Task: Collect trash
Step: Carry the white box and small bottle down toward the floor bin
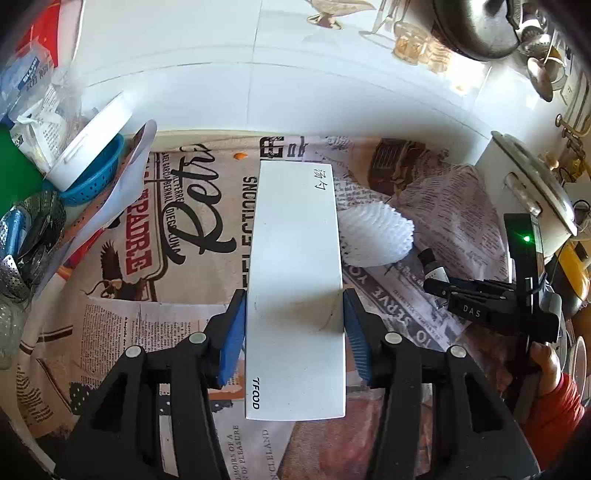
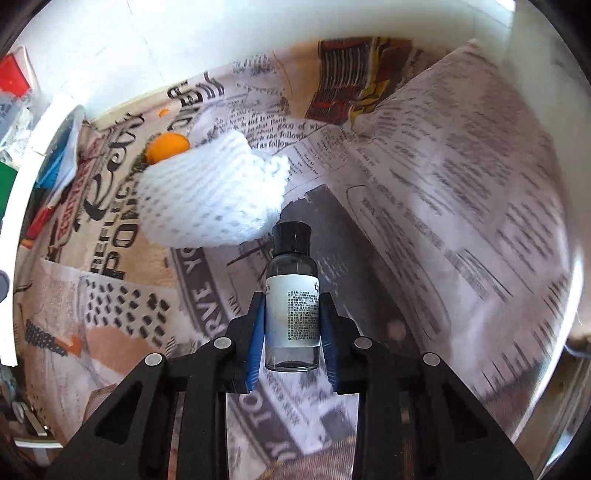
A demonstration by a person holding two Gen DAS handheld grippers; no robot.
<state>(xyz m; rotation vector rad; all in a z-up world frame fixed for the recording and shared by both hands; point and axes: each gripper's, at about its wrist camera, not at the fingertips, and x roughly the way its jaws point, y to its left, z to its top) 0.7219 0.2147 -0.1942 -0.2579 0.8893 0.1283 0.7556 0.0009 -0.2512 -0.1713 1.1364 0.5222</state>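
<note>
A: Item one? Left claw (image 1: 295, 325): white box (image 1: 295, 280) pinched at mid-length above the bench (image 1: 177, 229); judged light, crushable.

B: Right claw (image 2: 291, 328): small bottle (image 2: 293, 299) clamped at its label; judged rigid, slippery.

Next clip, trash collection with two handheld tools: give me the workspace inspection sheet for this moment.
Surface: table under a newspaper-print cloth, creased toward the right.
Job's things: long white box marked TFOOD; small bottle with black cap; white foam net lying on the cloth with an orange ball behind it.
Clutter: blue colander, white tub, metal steamer basket at left; steel pot and glassware by the wall.
Grippers: left tool shut on the box; right tool shut on the bottle.
Cables: nothing seen.
Surroundings: white tiled wall behind the table.
</note>
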